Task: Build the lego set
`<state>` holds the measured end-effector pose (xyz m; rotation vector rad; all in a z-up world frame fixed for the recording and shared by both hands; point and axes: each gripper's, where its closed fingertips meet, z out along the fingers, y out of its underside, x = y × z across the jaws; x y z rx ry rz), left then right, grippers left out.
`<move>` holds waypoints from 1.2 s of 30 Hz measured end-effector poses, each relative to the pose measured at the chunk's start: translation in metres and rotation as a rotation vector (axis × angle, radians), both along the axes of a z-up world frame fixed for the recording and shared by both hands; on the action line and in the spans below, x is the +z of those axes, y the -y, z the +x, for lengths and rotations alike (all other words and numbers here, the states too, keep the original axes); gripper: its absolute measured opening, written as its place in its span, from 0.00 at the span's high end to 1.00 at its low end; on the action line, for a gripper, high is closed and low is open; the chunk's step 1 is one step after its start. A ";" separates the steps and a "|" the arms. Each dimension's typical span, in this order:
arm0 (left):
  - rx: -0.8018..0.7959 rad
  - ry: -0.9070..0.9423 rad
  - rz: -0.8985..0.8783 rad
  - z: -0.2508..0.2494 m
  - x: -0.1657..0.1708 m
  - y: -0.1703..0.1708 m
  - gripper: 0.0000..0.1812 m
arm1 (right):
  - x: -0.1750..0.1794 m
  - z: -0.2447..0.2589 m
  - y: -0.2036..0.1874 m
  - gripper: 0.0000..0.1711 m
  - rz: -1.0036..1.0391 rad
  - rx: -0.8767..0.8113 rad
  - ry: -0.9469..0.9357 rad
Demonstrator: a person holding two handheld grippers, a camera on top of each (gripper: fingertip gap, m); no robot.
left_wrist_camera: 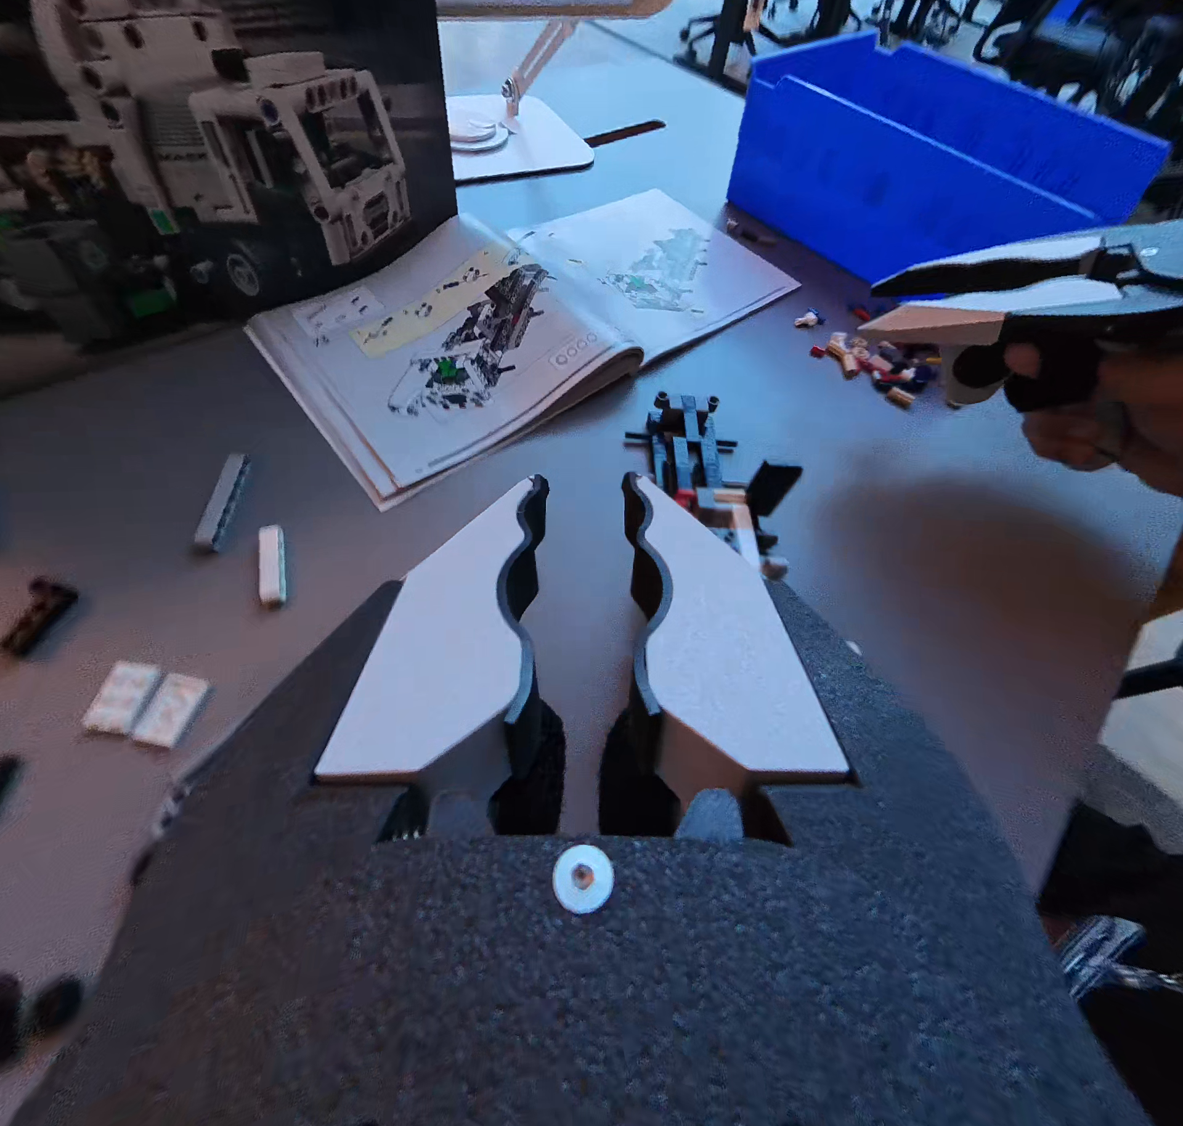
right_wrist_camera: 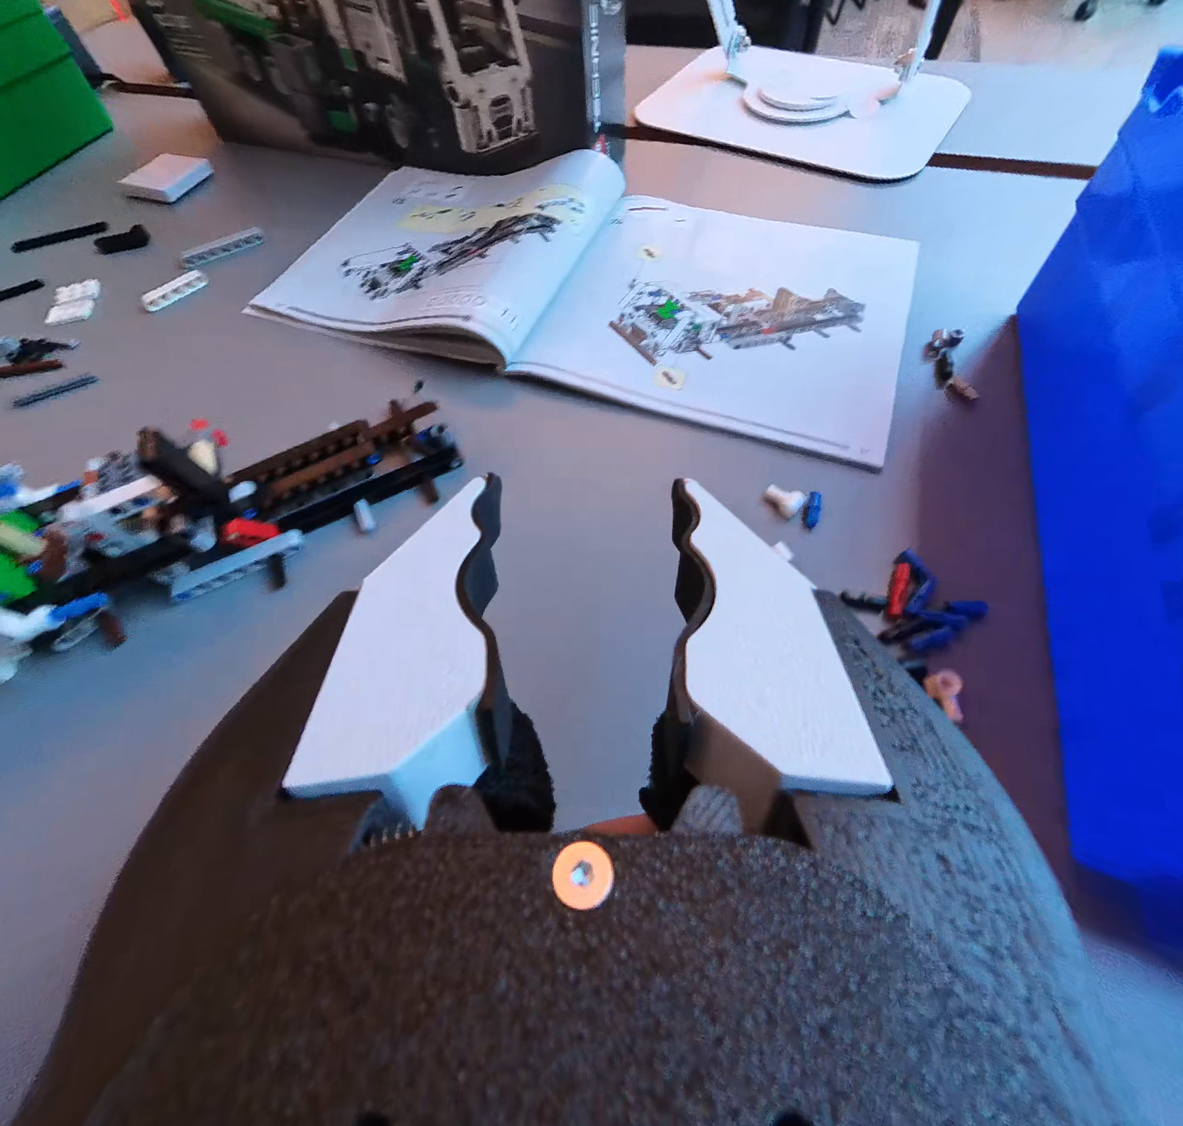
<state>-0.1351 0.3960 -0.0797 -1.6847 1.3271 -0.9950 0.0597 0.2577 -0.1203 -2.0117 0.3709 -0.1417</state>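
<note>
Both grippers hang over the grey table (right_wrist_camera: 576, 429) with nothing between their fingers. The left gripper (left_wrist_camera: 584, 487) has its jaws a modest gap apart, and the right gripper (right_wrist_camera: 584, 487) is spread somewhat wider; each frames only bare tabletop. The partly built lego chassis (left_wrist_camera: 698, 461) lies just beyond the left gripper's right finger; in the right wrist view it stretches along the table to the left of the fingers, a long dark frame with white, green, red and blue parts at its near end. The open instruction booklet (right_wrist_camera: 640, 301) lies flat behind it, and the set's box (left_wrist_camera: 211, 135), dark with a picture of a white truck, stands upright at the booklet's far edge. A blue bin (left_wrist_camera: 928, 154) sits to the right of the booklet; its inside is hidden from both cameras, so its contents cannot be told. A heap of small pins (right_wrist_camera: 922, 608), blue, black and red, lies on the table against the bin's near side. Loose grey and white beams (left_wrist_camera: 249, 532) and two small white packets (left_wrist_camera: 147, 704) lie to the left. A green container (right_wrist_camera: 38, 83), possibly another bin, shows at the far left edge. A white stand base (right_wrist_camera: 806, 109) rests behind the booklet.
</note>
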 end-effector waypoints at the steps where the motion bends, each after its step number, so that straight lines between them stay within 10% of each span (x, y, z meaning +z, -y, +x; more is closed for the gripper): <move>1: -0.018 -0.023 0.020 0.012 0.000 -0.005 0.87 | 0.000 0.009 -0.007 0.69 0.001 0.001 -0.009; 36: -0.079 -0.240 0.083 0.077 -0.040 -0.049 0.86 | -0.025 0.036 -0.036 0.71 -0.051 0.090 -0.136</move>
